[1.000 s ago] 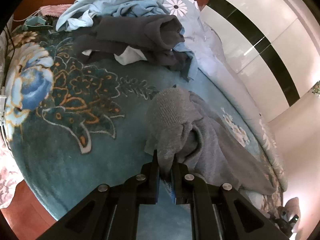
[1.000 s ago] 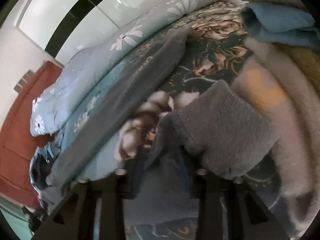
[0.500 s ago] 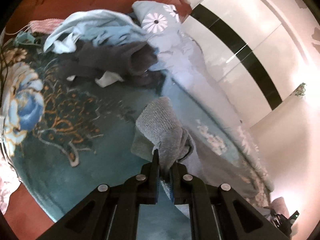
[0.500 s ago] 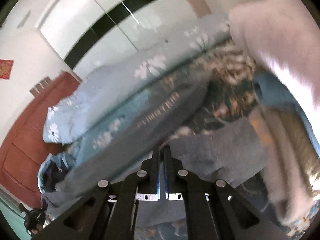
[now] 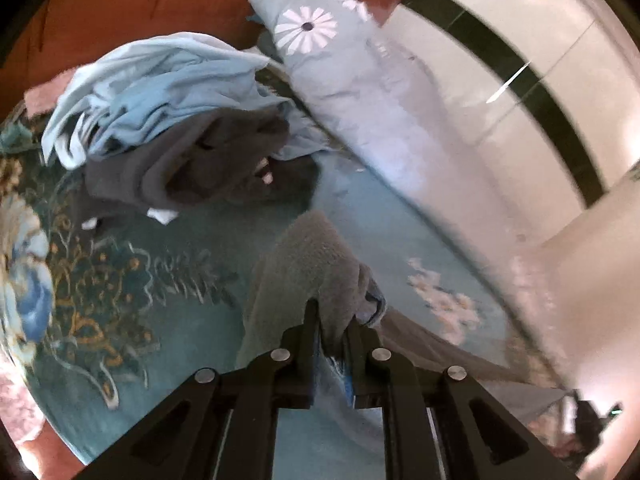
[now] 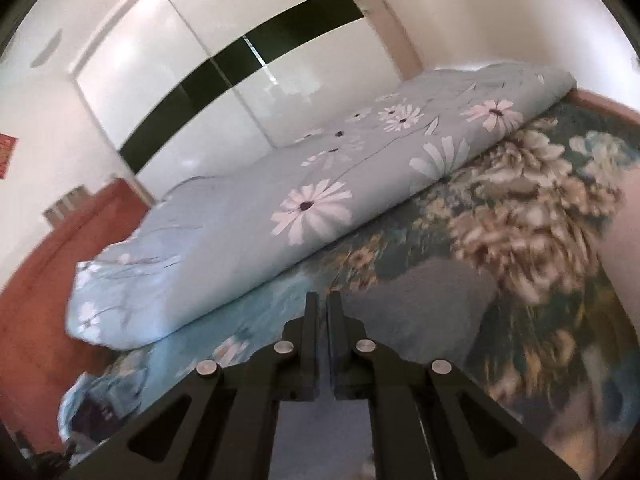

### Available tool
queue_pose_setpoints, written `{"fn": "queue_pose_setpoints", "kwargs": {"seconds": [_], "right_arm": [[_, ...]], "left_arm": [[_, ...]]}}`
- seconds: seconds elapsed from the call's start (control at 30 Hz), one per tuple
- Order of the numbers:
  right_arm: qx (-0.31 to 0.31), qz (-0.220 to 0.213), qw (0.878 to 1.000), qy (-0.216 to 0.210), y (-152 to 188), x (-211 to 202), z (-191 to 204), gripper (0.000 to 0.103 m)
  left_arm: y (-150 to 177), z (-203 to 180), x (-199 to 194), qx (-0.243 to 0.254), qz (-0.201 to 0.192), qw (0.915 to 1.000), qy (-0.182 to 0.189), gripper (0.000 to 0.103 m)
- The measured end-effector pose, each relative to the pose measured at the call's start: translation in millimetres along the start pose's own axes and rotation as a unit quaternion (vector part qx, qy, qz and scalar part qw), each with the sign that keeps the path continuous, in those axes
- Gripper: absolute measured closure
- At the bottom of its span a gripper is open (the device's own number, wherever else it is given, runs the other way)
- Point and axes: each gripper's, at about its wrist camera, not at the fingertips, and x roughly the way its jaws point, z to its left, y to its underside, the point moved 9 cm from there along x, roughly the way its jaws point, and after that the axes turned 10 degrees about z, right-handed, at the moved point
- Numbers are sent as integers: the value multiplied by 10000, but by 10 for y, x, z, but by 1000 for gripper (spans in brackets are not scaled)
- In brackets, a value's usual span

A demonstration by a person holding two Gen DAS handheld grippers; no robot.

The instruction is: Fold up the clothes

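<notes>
A grey knitted garment hangs bunched over my left gripper, which is shut on a fold of it just above the teal floral bedspread. In the right wrist view the same grey garment spreads to the right of and under my right gripper. The jaws there are pressed almost together on its edge. The rest of the garment trails off toward the lower right of the left wrist view.
A pile of light blue clothes and dark grey clothes lies near the reddish headboard. A rolled daisy-print duvet runs along the far side of the bed, with a white wardrobe behind it.
My right gripper went from open around the grey cloth to shut on it and lifted, its view tilting up. My left gripper stayed shut and rose with the garment.
</notes>
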Motion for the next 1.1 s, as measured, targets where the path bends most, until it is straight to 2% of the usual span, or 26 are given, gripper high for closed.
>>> {"fn": "queue_pose_setpoints", "kwargs": {"seconds": [0.1,0.23,0.3,0.33,0.4,0.5,0.53,0.57,0.63,0.67,0.7,0.8,0.9,1.0,1.1], "right_arm": [[20,244,9996,149,-24,328,-88,100],[73,646,9975,289,10,770,-222,100],[58,815,9960,350,41,943,-280,100],[-44,850,9956,385,81,942,-296,100],[-231,937,9942,475,161,925,-342,100],[-151,1077,9932,406,276,916,-433,98],[-124,1123,9929,383,315,914,-464,92],[-97,1170,9924,360,353,911,-494,81],[-44,1263,9915,314,430,904,-554,64],[-17,1309,9910,291,469,901,-584,63],[9,1355,9904,268,507,898,-614,63],[90,1494,9885,199,622,887,-704,63],[456,1542,9870,15,647,1003,-785,63],[815,1526,9849,-111,631,1021,-852,63],[956,1399,9855,-116,627,917,-900,63]], "left_arm": [[-151,24,452,-212,293,9991,-217,91],[-291,42,837,-219,437,9979,-415,86],[-334,59,915,-202,408,9982,-403,73],[-346,56,916,-182,372,9984,-383,60],[-338,21,866,-85,242,9993,-267,54],[-287,-130,698,177,40,9998,35,44],[-270,-180,630,275,-40,9996,101,40],[-255,-223,563,369,-123,9991,139,35],[-235,-288,440,507,-293,9981,168,26],[-233,-307,409,549,-346,9977,189,22],[-222,-314,402,589,-360,9974,189,22],[-175,-255,506,486,-78,9987,119,21],[-148,-198,508,238,18,9991,339,21],[-156,-161,372,136,-201,9983,522,21],[-161,-158,287,245,-286,9980,498,21]]}}
